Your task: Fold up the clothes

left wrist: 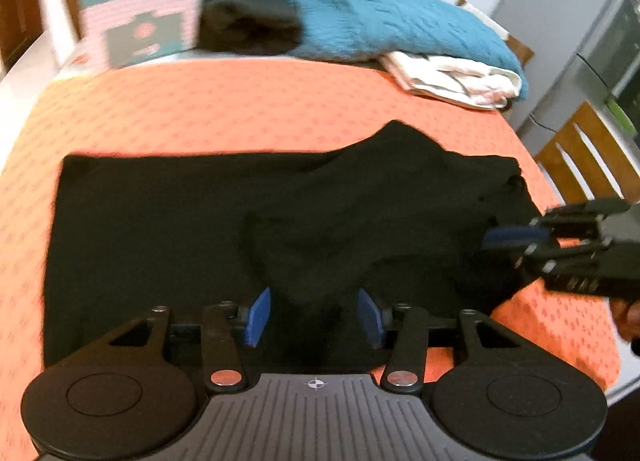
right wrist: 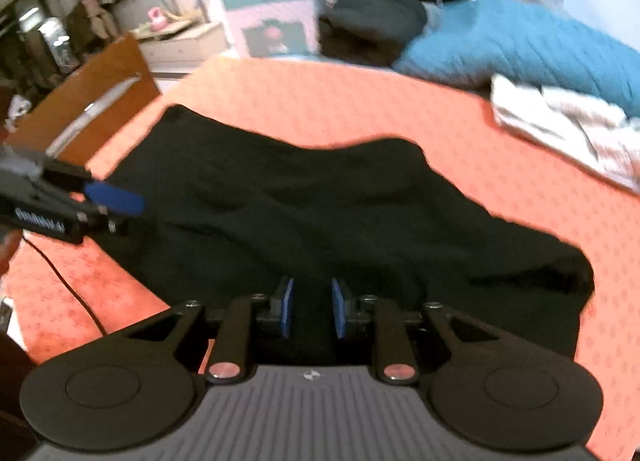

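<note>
Meanwhile, left gripper point(left wrist: 315, 317) and right gripper point(right wrist: 312, 308) both gape apart over the black garment point(left wrist: 224, 213), gripping nothing.

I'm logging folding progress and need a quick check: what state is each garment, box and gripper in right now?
black garment: spread on the orange tablecloth, rumpled, not neatly folded.
teal knit: folded, at the far edge.
white cloth: folded, beside the teal knit.
dark garment: bundled, behind.
box: upright.
left gripper: jaws apart over black fabric, not pressing it.
right gripper: jaws slightly apart, not clamped.
</note>
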Tool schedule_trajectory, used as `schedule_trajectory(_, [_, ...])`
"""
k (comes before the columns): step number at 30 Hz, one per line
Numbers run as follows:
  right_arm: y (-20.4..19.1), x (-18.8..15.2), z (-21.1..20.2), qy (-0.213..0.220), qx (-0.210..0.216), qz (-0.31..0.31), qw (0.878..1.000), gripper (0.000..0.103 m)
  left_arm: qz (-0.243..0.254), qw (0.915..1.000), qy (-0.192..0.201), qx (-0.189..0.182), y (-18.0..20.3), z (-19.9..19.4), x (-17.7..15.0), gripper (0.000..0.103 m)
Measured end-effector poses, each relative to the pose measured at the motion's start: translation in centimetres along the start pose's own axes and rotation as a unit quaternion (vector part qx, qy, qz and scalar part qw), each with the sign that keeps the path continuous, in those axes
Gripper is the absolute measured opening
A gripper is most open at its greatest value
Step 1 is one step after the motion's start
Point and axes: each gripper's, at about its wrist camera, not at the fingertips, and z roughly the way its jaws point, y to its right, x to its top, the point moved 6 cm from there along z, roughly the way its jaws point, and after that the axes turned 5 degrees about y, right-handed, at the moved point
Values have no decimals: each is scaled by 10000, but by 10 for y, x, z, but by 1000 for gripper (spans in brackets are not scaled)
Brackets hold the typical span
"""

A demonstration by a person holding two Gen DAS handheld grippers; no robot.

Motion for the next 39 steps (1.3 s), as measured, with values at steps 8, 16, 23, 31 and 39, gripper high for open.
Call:
schedule_trajectory(8, [-41, 57, 30, -230, 854, -306, 9956, 24, -633, 9975, -48, -314, -3, 6, -13, 46])
schedule_trajectory(16, [-70, 89, 96, -835, 1286, -612, 9863, 40, -925, 9944, -300, -424, -8, 23, -20, 21])
schedule_trajectory(23, [-94, 84, 131, -1216, 1393, -947, 9782, 31, -847, 9950, -323, -421, -8, 23, -24, 15])
schedule_trajectory(31, [-94, 95, 121, -785, 1129, -781, 9874, 10, -848, 9945, -449, -409, -8, 26, -32, 10])
schedule_trajectory(39, [-92, 97, 118, -537, 1070, -658, 9906, 33, -1190, 9912, -316, -477, -19, 13, -38, 20])
